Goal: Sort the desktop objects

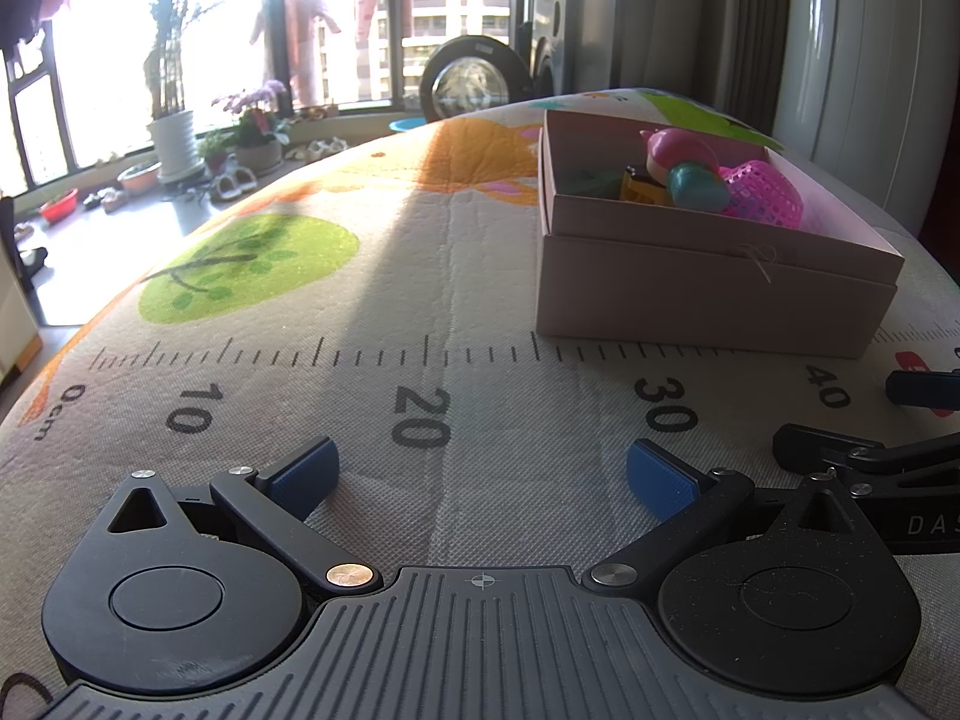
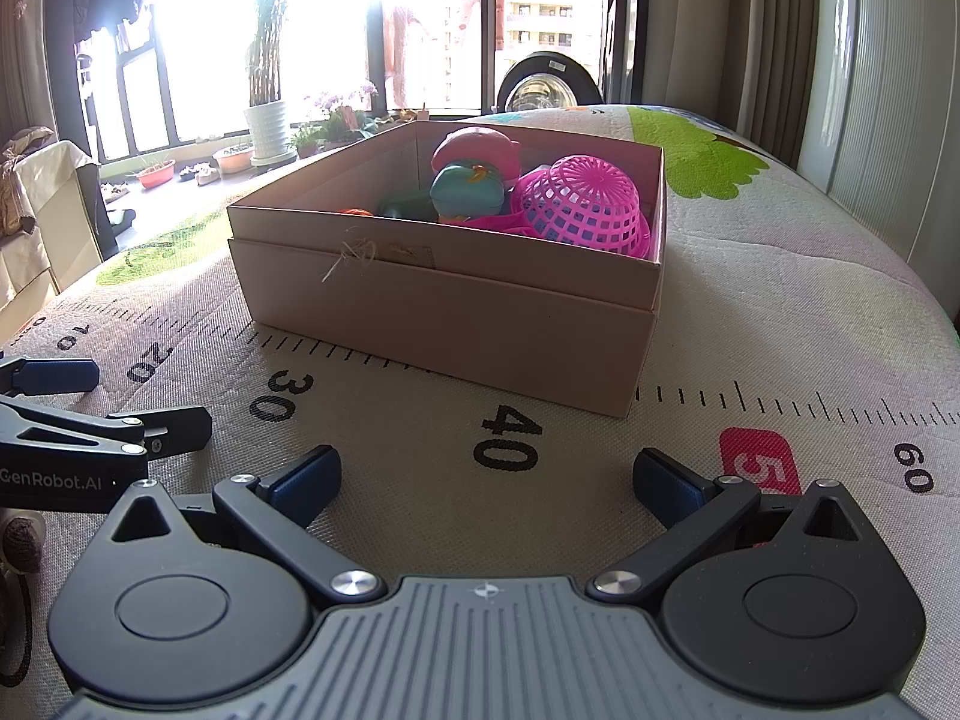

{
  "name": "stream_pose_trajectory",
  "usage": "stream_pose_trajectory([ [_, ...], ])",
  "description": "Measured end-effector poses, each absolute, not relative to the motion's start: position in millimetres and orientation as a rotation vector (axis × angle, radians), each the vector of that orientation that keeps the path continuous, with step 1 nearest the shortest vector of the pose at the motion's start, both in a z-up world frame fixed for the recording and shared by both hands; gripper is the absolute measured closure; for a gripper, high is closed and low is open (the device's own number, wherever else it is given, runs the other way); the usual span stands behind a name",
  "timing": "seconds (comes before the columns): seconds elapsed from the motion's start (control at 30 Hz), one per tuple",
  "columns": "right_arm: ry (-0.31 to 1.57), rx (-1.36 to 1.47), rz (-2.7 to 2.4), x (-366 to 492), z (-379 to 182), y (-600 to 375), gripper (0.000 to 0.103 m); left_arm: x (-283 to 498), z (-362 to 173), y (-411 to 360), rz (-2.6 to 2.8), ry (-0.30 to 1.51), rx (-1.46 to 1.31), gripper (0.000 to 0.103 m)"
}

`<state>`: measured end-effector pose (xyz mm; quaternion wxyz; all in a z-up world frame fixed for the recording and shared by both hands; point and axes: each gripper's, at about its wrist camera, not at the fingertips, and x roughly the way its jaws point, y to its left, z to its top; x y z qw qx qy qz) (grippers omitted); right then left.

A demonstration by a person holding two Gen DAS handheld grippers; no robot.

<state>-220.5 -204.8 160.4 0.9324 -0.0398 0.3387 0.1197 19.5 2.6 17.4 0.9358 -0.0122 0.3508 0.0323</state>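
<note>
1. The left gripper (image 1: pixel 482 477) sits low over the mat (image 1: pixel 420 276), jaws spread wide with nothing between the blue pads (image 1: pixel 303 474).
2. The right gripper (image 2: pixel 487 480) lies just beside it on the right, jaws likewise wide apart and empty, over the printed ruler near the "40" mark.
3. The box (image 2: pixel 456 324) stands on the mat beyond both grippers, its near wall touching the ruler line; it is far right in the left view, centre in the right view.
4. Inside the box, at its far right: a pink basket (image 2: pixel 579 207) tipped on its side, a teal toy (image 2: pixel 465 192) left of it, and a pink toy (image 2: pixel 477 147) behind.
5. An orange piece (image 1: pixel 639 189) shows low in the box; what it is cannot be told.
</note>
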Motion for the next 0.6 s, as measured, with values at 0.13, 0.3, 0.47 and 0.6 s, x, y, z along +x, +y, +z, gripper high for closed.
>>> stream_pose_trajectory([
  [0.13, 0.693, -0.081, 0.245, -220.6, 160.4, -204.8, 0.000, 19.4, 17.4, 2.6, 0.066, 0.717, -0.025, 0.000],
  [0.3, 0.693, -0.081, 0.245, -220.6, 160.4, -204.8, 0.000, 19.6, 17.7, 2.6, 0.063, 0.721, -0.023, 0.000],
  [0.47, 0.693, -0.081, 0.245, -220.6, 160.4, -204.8, 0.000, 21.1, 19.5, 2.7, 0.057, 0.730, -0.018, 0.000],
  [0.6, 0.693, -0.081, 0.245, -220.7, 160.5, -204.8, 0.000, 20.8, 20.1, 4.1, 0.045, 0.735, -0.017, 0.000],
])
